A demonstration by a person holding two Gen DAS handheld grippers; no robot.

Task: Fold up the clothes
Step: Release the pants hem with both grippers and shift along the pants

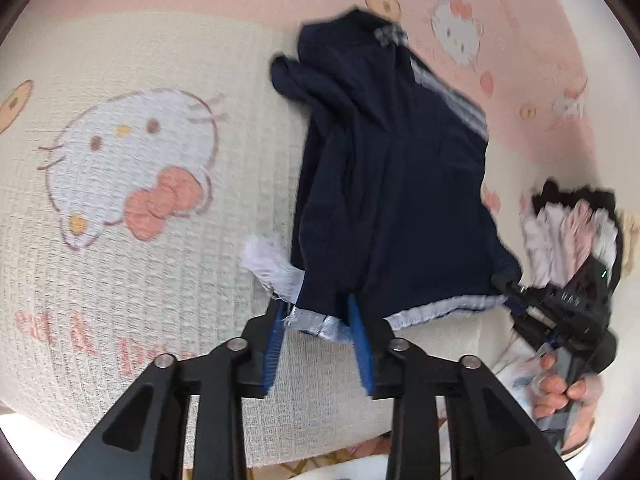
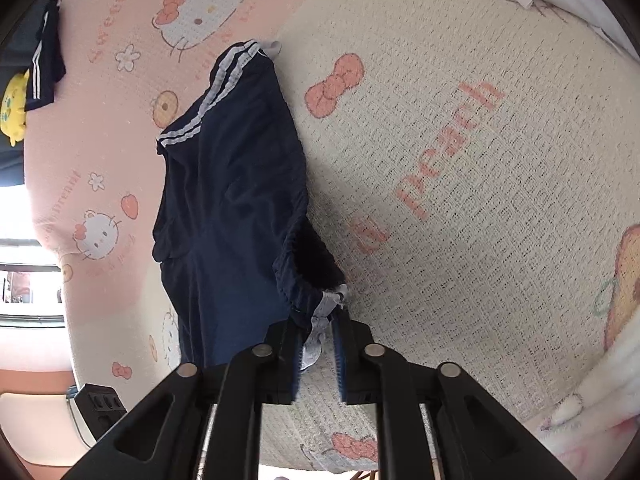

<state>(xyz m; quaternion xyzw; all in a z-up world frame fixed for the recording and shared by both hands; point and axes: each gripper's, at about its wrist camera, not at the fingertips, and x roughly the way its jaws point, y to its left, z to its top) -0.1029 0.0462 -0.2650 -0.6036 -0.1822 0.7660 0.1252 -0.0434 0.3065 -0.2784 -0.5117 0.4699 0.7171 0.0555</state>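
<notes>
A navy blue fabric garment with white side stripes (image 1: 384, 184) is lying folded lengthwise on a cream and pink woven blanket printed with cartoon cats and bows (image 1: 132, 240), running from the centre of the left wrist view up towards the upper right. At the bottom centre of that view the left gripper (image 1: 320, 320) is standing with its blue-padded jaws apart, the garment's white-trimmed lower hem sitting between them (the pads are not pressing on the cloth). A frayed white tab (image 1: 268, 264) is sticking out just left of the hem. At the right edge, the right gripper (image 1: 516, 300) is reaching to the hem's other corner, with a person's hand (image 1: 560, 384) wrapping around its handle.

In the right wrist view the same garment (image 2: 228, 200) is stretching from the upper centre down to the lower centre, where the right gripper (image 2: 318, 344) is showing parted jaws with a pale bit of trim lying loosely between them. A second dark striped garment (image 2: 44, 60) is resting at the upper left edge beside a yellow soft toy (image 2: 12, 108).
</notes>
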